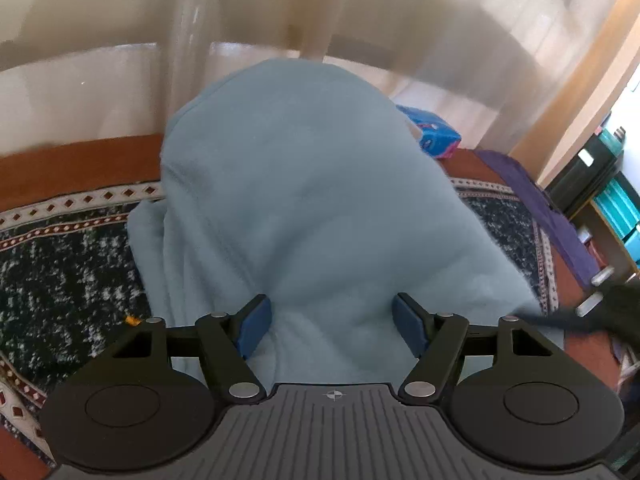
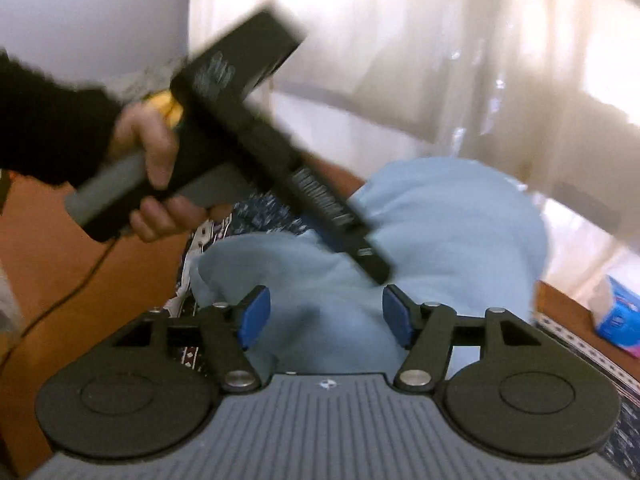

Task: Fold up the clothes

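Note:
A light blue fleece garment [image 1: 304,200] lies heaped in a tall mound on a dark patterned cloth [image 1: 60,264]. In the left wrist view my left gripper [image 1: 333,326] is open just above the near side of the mound, its blue pads [image 1: 256,326] wide apart and pinching nothing. My right gripper [image 2: 325,316] is open too, over the same garment [image 2: 448,232]. In the right wrist view a hand [image 2: 148,152] in a black sleeve holds the left gripper's black body [image 2: 248,132], blurred, slanting down onto the fleece. The right gripper shows as a dark blur [image 1: 612,308] at the edge of the left wrist view.
A blue tissue pack [image 1: 434,134] [image 2: 616,320] sits behind the mound near the pale curtains [image 1: 160,60]. A purple cloth [image 1: 540,200] lies on the right. Shelves with teal bins [image 1: 612,200] stand beyond the table. A thin cable [image 2: 80,280] trails over the orange-brown tabletop [image 2: 100,300].

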Demonstrator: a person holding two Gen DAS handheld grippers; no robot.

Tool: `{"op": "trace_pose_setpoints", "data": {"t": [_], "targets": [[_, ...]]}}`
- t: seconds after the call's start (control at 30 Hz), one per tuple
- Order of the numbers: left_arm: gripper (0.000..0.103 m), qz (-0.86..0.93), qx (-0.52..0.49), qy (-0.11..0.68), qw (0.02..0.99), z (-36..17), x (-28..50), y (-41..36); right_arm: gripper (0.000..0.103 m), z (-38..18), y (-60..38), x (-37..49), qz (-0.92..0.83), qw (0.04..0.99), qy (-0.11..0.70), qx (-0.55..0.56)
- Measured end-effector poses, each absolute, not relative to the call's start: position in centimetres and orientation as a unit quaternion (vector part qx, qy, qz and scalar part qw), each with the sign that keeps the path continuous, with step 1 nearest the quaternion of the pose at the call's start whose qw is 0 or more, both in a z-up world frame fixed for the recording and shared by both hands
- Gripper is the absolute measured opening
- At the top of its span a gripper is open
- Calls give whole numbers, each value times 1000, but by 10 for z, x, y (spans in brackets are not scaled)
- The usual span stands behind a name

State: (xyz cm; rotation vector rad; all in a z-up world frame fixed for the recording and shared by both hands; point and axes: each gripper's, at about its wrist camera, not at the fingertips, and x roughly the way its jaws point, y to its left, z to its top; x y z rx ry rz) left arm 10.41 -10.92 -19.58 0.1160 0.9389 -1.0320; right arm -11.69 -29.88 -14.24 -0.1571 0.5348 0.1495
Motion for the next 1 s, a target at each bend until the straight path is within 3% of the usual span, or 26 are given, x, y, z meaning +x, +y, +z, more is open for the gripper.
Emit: {"op": "trace_pose_setpoints", "data": {"t": [0.1,0.23,0.37,0.5,0.73,0.83,0.87,1.0], "targets": [[77,-471,51,433,767,-198,104,-107,64,-111,-327,-124,21,973,223,-53],[80,-467,49,434,769,-201,104,-105,64,-92,-377,-67,-28,977,213,3],[80,-462,46,435,772,-204,103,-103,58,-115,-401,7,-21,969,245,0],[80,-459,34,439,772,-211,105,-103,67,-145,-396,45,-22,962,270,-21],[87,-452,28,430,781,-217,102,-110,67,-174,-402,68,-20,942,335,-32],[87,-444,19,437,782,-205,102,-106,68,-171,-405,65,-12,941,338,-22],[82,-441,15,434,786,-195,102,-103,69,-165,-409,65,-6,941,337,-9],[84,-445,-40,372,813,-142,113,-91,67,-122,-426,61,-6,957,289,37]]}}
